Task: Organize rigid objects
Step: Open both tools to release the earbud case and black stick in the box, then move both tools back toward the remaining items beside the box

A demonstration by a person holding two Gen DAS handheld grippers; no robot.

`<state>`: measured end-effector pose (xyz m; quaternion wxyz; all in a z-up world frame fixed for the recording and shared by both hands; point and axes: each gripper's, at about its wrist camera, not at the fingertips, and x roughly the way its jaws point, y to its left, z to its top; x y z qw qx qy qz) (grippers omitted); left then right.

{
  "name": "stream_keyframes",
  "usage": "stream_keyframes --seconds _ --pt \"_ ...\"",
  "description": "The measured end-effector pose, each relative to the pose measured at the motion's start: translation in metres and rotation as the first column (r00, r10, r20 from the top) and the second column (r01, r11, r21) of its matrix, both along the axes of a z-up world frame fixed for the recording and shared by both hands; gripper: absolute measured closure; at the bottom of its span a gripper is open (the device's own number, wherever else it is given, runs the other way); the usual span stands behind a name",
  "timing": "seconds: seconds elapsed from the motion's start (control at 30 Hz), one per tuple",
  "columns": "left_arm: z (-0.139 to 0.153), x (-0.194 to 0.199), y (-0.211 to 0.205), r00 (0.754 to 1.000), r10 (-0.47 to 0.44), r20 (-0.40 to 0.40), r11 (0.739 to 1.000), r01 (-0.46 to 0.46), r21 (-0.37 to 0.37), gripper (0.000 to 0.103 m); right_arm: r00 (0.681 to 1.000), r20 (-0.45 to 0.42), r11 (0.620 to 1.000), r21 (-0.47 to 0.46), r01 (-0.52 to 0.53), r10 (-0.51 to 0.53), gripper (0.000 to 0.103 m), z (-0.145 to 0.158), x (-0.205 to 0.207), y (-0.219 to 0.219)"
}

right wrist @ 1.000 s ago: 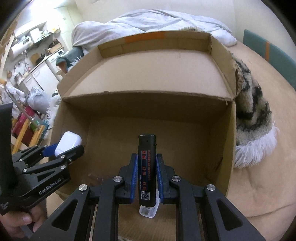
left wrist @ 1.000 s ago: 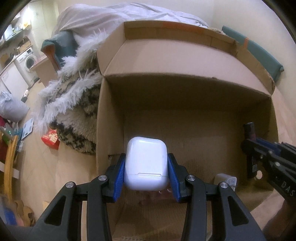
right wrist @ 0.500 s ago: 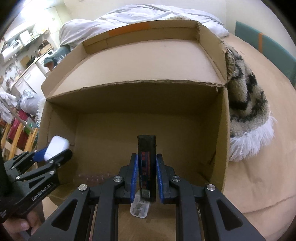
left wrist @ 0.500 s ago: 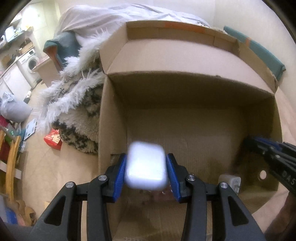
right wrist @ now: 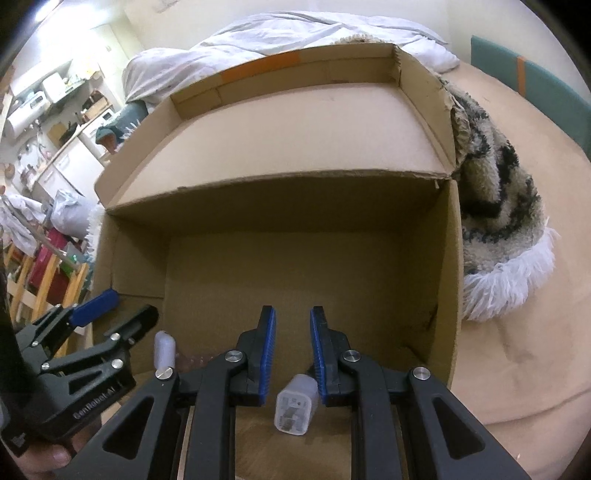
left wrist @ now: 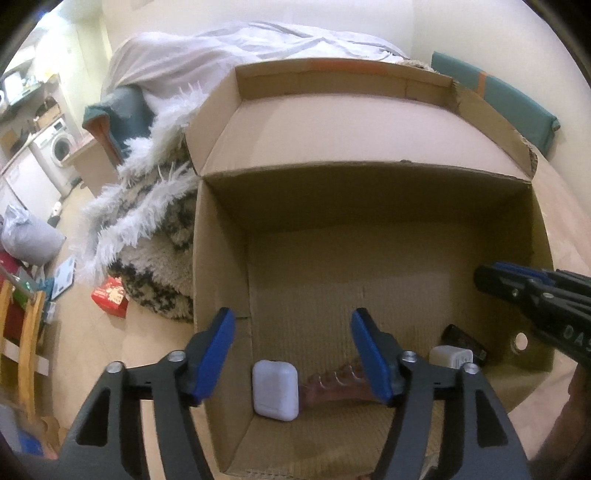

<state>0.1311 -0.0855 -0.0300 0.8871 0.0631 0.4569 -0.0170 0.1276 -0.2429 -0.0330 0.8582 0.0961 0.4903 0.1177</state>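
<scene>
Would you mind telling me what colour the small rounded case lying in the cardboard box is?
White; the case shows best in the left wrist view.

A glossy white earbud case [left wrist: 275, 390] with rounded corners lies flat on the floor of the open cardboard box [left wrist: 221, 258] by its left wall, touching a brownish comb-like piece [left wrist: 334, 384], while a white charger cube [left wrist: 451, 356] and a black lighter [left wrist: 466, 341] rest near the right wall.

Cream walls [left wrist: 461, 29], rumpled white bedding [left wrist: 221, 62], washing machine [left wrist: 61, 146], tiled floor [left wrist: 85, 332]
</scene>
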Motion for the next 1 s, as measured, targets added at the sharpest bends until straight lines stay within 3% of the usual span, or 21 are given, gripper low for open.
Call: stream_keyframes --seconds 0.03,0.07,0.1,0.13,0.5,0.77,1.0 --pt "0.001 -0.001 -0.001 1.000 0.001 0.007 1.000 -0.001 0.005 0.032 1.000 0.003 1.000 0.006 -0.002 0.002 0.073 0.001 0.000 0.000" --pt "0.002 -0.001 -0.001 1.000 0.002 0.014 1.000 -0.002 0.007 0.032 1.000 0.008 1.000 0.010 -0.002 0.002 0.057 0.002 0.000 -0.001" --pt "0.003 -0.001 -0.001 1.000 0.002 0.015 1.000 -0.002 0.006 0.032 1.000 0.014 1.000 0.018 0.002 -0.002 0.032 0.003 -0.001 -0.002" --pt "0.003 -0.001 -0.001 1.000 0.003 0.014 1.000 -0.003 0.003 0.032 1.000 0.025 0.999 0.036 0.008 -0.009 0.026 0.005 -0.001 -0.003" --pt "0.005 0.001 0.003 1.000 0.018 0.011 1.000 -0.018 -0.012 0.032 0.999 -0.002 0.995 0.090 0.048 -0.049 0.022 0.003 0.001 -0.015" --pt "0.024 -0.009 0.002 0.999 -0.011 0.047 1.000 0.011 0.004 0.032 0.998 0.001 0.992 0.115 0.058 -0.058 0.022 0.010 -0.006 -0.023" --pt "0.055 -0.026 0.024 0.998 0.027 0.052 0.995 -0.022 -0.093 0.032 0.998 0.023 0.992 0.105 0.063 -0.066 0.022 0.026 -0.025 -0.032"
